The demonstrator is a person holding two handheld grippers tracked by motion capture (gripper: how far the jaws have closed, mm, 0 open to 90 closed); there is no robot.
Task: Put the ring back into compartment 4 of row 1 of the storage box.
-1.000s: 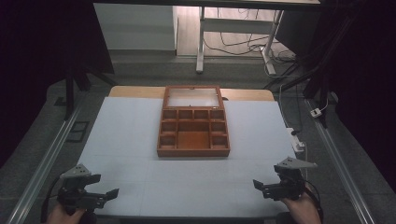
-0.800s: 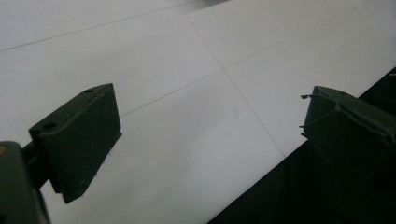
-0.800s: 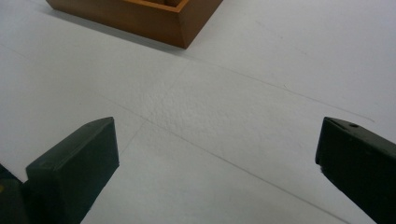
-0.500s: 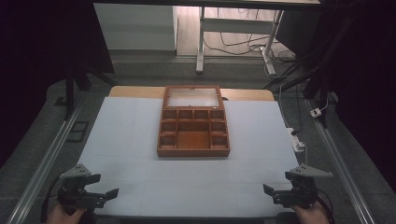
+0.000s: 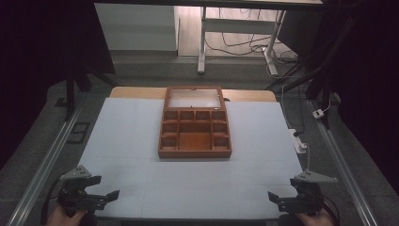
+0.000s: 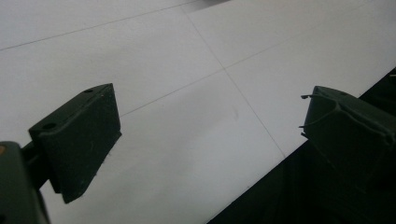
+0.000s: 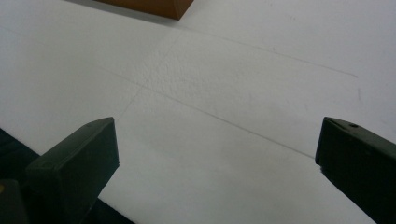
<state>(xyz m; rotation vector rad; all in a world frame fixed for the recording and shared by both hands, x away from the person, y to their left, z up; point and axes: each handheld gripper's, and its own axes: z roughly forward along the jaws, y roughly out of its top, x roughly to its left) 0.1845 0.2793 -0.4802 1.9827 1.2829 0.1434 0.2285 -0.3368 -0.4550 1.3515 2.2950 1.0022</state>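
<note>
Brown wood makes up the box point(image 5: 195, 127), which sits in the middle of the white table cover point(image 5: 117, 141), a bit toward the far side. Its lid stands open at the back, and the lid has a see-through pane in a wooden frame. Inside, the box is split into many small square parts around one bigger part near the front. All the parts look bare.

From the high view, the left gripper point(image 5: 106, 197) is at the near left corner of the cover and the right gripper point(image 5: 277, 198) is at the near right corner. Both are well apart from the box, and a hand holds each one.

Up close, the left gripper view point(image 6: 210, 135) shows its two black jaws spread wide over the cover and its near edge, with thin lines crossing the white sheet. The right gripper view point(image 7: 215, 158) shows its jaws spread wide too, holding nothing, and one brown corner of the box point(image 7: 154, 7) peeks in at the top.
</note>
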